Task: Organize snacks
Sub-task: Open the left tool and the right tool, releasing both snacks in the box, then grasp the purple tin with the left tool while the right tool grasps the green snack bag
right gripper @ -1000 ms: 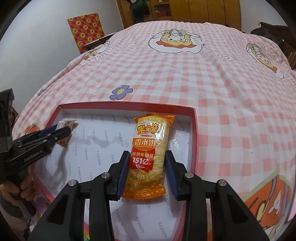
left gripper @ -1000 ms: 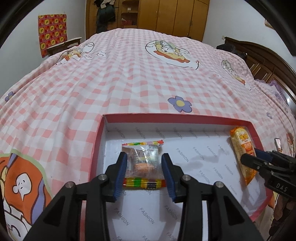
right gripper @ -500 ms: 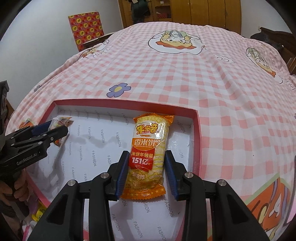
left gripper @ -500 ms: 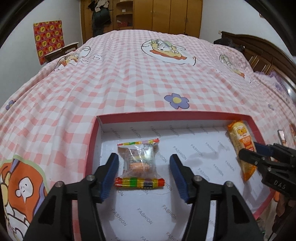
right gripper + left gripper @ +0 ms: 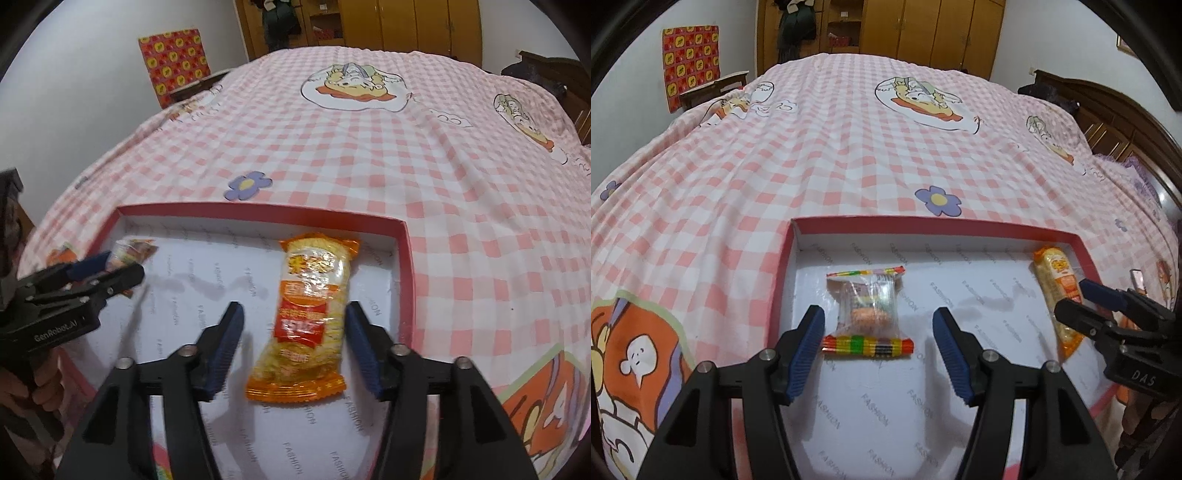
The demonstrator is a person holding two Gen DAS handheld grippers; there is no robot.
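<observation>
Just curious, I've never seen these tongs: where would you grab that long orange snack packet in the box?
Probably across the middle of the orange packet, from above on the near side. It lies flat and lengthwise between the open right gripper, and its long sides are narrower than the crimped ends.

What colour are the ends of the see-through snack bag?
Rainbow stripes, red, yellow, green and black, on the clear snack bag. The left wrist view shows it best.

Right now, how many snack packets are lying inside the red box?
2. The clear packet with striped ends lies near the box's left wall, between the left tool's open pads. The orange rice cracker packet lies near the right wall. The nearest part of the red box is hidden.
</observation>
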